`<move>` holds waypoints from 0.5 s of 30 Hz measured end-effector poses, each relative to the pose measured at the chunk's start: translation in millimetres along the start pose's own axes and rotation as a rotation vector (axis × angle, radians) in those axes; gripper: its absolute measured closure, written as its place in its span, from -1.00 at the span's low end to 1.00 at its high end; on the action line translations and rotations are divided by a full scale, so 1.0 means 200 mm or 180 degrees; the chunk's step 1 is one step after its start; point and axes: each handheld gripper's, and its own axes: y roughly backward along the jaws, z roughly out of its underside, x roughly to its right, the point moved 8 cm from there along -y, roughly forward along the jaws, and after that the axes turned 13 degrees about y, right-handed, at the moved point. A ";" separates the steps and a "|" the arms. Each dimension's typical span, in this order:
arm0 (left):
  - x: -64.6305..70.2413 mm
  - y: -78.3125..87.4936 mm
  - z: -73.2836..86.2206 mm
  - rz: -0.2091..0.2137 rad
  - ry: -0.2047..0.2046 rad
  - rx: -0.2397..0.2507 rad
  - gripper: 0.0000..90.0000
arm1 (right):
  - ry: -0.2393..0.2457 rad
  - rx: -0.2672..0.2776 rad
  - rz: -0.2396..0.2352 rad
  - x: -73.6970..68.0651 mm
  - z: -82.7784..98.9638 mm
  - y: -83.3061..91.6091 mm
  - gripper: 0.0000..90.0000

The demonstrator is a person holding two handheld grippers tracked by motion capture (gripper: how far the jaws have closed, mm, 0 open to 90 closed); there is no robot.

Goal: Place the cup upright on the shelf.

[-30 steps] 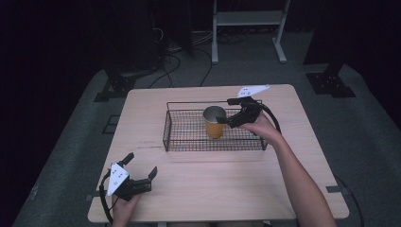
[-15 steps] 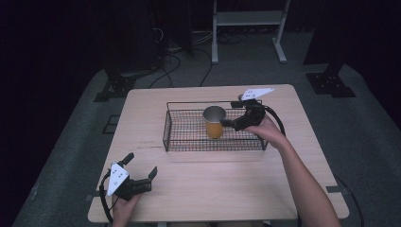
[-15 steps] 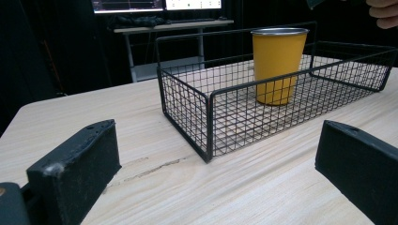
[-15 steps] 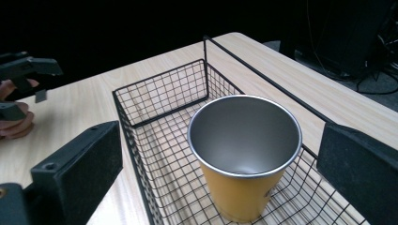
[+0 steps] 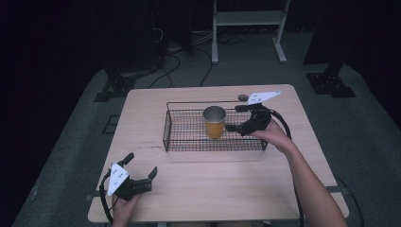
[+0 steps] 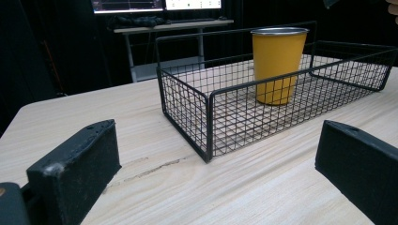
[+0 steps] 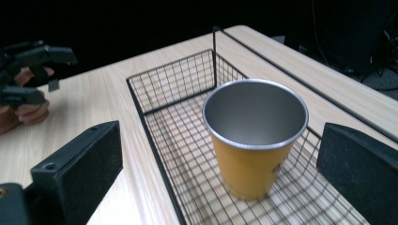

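Observation:
An orange cup [image 5: 214, 124] with a steel inside stands upright in a black wire basket [image 5: 184, 135] on the wooden table. My right gripper [image 5: 235, 118] hovers just right of the cup, above the basket, open and apart from it. In the right gripper view the cup [image 7: 256, 140] stands between and ahead of the spread jaws. My left gripper [image 5: 140, 164] rests near the table's front left, open, holding nothing. In the left gripper view it faces the basket [image 6: 206, 101] and the cup [image 6: 274, 61] from low on the table.
A small dark round object [image 5: 242, 97] lies on the table behind the basket's right end. The wooden table [image 5: 213, 189] has bare room in front of the basket. A white-framed stand [image 5: 246, 19] is on the floor beyond.
My right gripper has drifted slightly right and toward the person, a little farther from the cup. The cup, basket and left gripper have stayed put.

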 end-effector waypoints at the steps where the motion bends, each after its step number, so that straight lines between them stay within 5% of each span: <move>1: 0.00 0.00 0.00 -0.0001 -0.0001 0.0001 -1.00 | -0.0005 0.0021 0.0013 0.00 0.00 0.01 -1.00; 15: 0.00 0.00 0.00 -0.0003 -0.0005 -0.0003 -1.00 | -0.0081 0.0078 0.0017 -0.03 0.08 0.09 -1.00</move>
